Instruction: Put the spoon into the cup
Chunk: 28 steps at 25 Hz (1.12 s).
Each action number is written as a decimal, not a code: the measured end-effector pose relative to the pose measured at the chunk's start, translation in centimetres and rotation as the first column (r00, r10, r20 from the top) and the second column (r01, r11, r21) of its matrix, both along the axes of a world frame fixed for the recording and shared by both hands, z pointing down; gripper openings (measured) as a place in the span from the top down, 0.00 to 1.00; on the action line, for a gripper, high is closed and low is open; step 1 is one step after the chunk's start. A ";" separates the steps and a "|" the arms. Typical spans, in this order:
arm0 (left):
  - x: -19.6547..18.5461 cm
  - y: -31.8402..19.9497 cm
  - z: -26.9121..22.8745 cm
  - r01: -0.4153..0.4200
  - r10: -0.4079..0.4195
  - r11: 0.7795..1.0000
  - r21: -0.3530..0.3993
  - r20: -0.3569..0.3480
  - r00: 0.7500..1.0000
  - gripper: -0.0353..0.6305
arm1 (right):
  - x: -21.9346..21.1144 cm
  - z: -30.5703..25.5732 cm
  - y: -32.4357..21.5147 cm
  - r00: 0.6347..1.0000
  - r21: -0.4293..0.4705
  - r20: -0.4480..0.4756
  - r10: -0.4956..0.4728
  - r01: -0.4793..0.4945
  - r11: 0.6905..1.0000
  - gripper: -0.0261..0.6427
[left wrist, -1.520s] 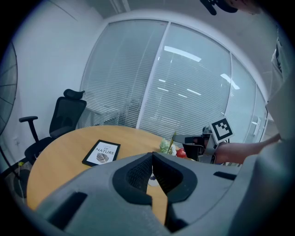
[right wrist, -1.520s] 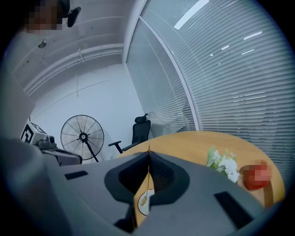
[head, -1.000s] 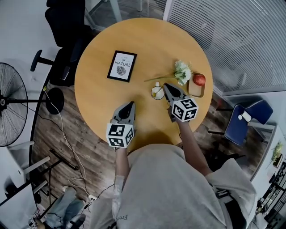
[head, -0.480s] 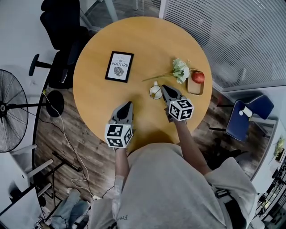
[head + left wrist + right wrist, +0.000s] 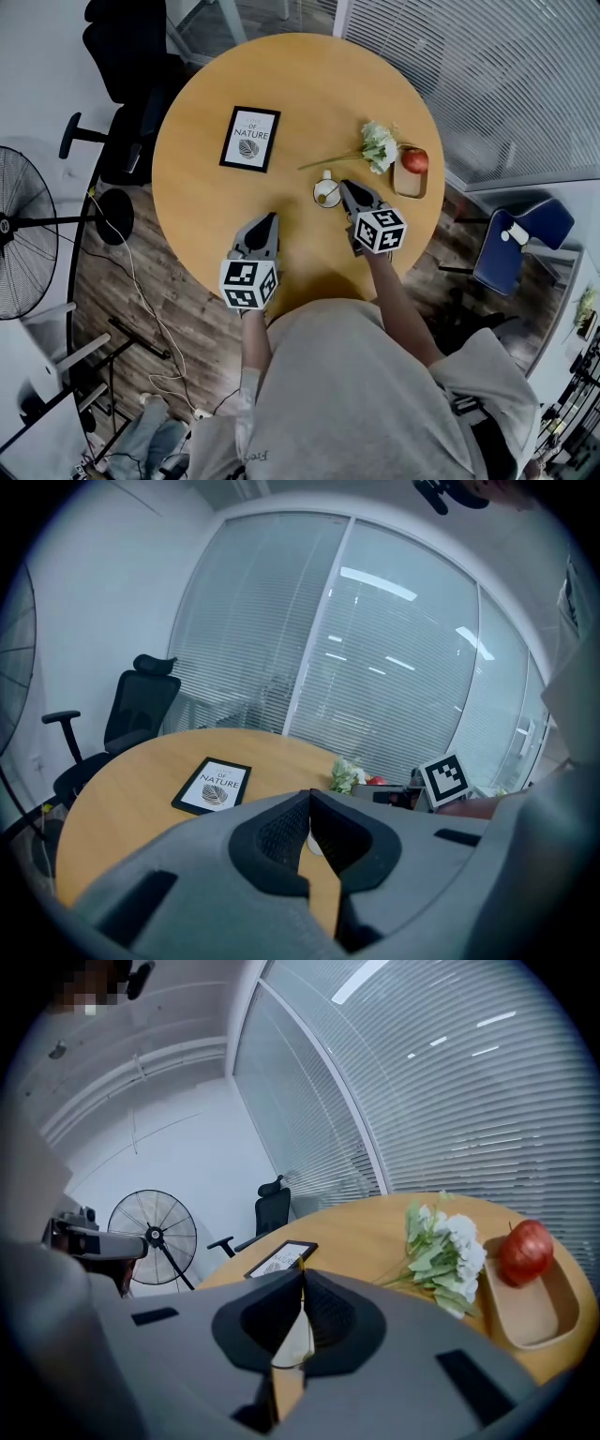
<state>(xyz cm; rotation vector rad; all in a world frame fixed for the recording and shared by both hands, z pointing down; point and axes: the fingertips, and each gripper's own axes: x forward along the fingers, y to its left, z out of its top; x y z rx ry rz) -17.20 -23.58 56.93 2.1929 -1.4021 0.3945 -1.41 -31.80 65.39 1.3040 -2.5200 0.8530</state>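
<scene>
A small white cup [image 5: 326, 193] stands on the round wooden table [image 5: 216, 202], right of its middle. My right gripper [image 5: 345, 187] has its tips at the cup's right rim. In the right gripper view its jaws [image 5: 303, 1272] are shut on the thin gold handle of the spoon [image 5: 302, 1290], and the cup [image 5: 292, 1340] shows white just below them. Nearer the table's front edge, my left gripper [image 5: 271, 217] is shut with nothing in it; its jaws [image 5: 309, 794] meet at the tips.
A framed "NATURE" print [image 5: 249, 139] lies at the table's left. White flowers [image 5: 380, 147] and a wooden tray [image 5: 405, 186] holding a red apple [image 5: 415, 161] sit behind the cup. A black chair [image 5: 127, 56], a fan [image 5: 19, 230] and a blue chair [image 5: 511, 244] surround the table.
The head camera shifted slightly. The right gripper has stayed at the cup with its jaws closed; the left gripper has not moved.
</scene>
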 end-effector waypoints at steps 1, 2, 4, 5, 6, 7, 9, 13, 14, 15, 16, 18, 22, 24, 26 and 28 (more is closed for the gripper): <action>0.0 0.0 0.0 -0.001 0.001 1.000 -0.001 0.000 1.000 0.93 | 0.1 0.0 0.0 1.000 0.000 0.000 0.002 -0.002 1.000 0.95; 0.0 0.0 0.1 -0.001 0.001 1.000 -0.002 0.000 1.000 0.93 | 0.2 0.1 0.0 1.000 -0.001 0.000 0.005 -0.005 1.000 0.95; 0.0 0.0 0.1 -0.003 0.003 1.000 -0.003 0.000 1.000 0.93 | 0.2 0.1 0.0 1.000 -0.003 -0.001 0.009 -0.009 1.000 0.95; -0.1 0.0 0.1 -0.004 0.004 1.000 -0.003 0.001 1.000 0.93 | 0.2 0.1 -0.1 1.000 -0.003 -0.002 0.011 -0.011 1.000 0.95; 0.0 0.0 0.1 -0.005 0.005 1.000 -0.003 0.001 1.000 0.93 | 0.3 0.2 -0.1 1.000 -0.003 -0.003 0.013 -0.013 1.000 0.96; 0.0 0.0 0.0 -0.006 0.006 1.000 -0.003 0.001 1.000 0.93 | 0.4 0.2 -0.1 1.000 -0.004 -0.003 0.016 -0.016 1.000 0.96; 0.1 0.1 0.0 -0.007 0.007 1.000 -0.003 0.002 1.000 0.93 | 0.7 0.3 0.0 1.000 -0.006 -0.004 0.024 -0.024 1.000 0.96; 0.2 0.2 0.0 -0.011 0.011 1.000 -0.006 0.005 1.000 0.93 | 1.2 0.4 0.0 0.999 -0.013 0.004 0.041 -0.041 0.999 0.96; 0.2 0.2 0.0 -0.011 0.011 1.000 -0.007 0.005 1.000 0.93 | 1.3 0.5 0.0 0.999 -0.015 0.008 0.046 -0.046 0.999 0.96; 0.3 0.2 0.1 -0.010 0.011 1.000 -0.008 0.006 1.000 0.93 | 1.5 0.6 -0.1 0.999 -0.018 0.012 0.052 -0.052 0.998 0.96; 0.3 0.2 0.1 -0.010 0.010 1.000 -0.008 0.006 1.000 0.93 | 1.7 0.8 -0.1 0.998 -0.022 0.016 0.059 -0.059 0.998 0.96; 0.3 0.3 0.2 -0.007 0.007 1.000 -0.009 0.005 1.000 0.93 | 2.0 1.0 -0.1 0.997 -0.029 0.022 0.068 -0.067 0.997 0.96; 0.1 0.3 0.2 -0.005 0.005 1.000 -0.008 0.005 1.000 0.93 | 1.9 1.0 -0.2 0.997 -0.028 0.029 0.067 -0.066 0.997 0.96; 0.2 0.4 0.2 -0.008 0.008 1.000 -0.007 0.004 1.000 0.93 | 1.9 1.1 -0.2 0.997 -0.028 0.030 0.068 -0.067 0.997 0.96; 0.3 0.4 0.2 -0.009 0.009 1.000 -0.005 0.004 1.000 0.93 | 2.0 1.2 -0.2 0.997 -0.027 0.025 0.069 -0.068 0.997 0.96; 0.2 0.4 0.1 -0.007 0.007 1.000 -0.001 0.003 1.000 0.93 | 2.1 1.2 -0.3 0.998 -0.026 0.016 0.066 -0.065 0.998 0.95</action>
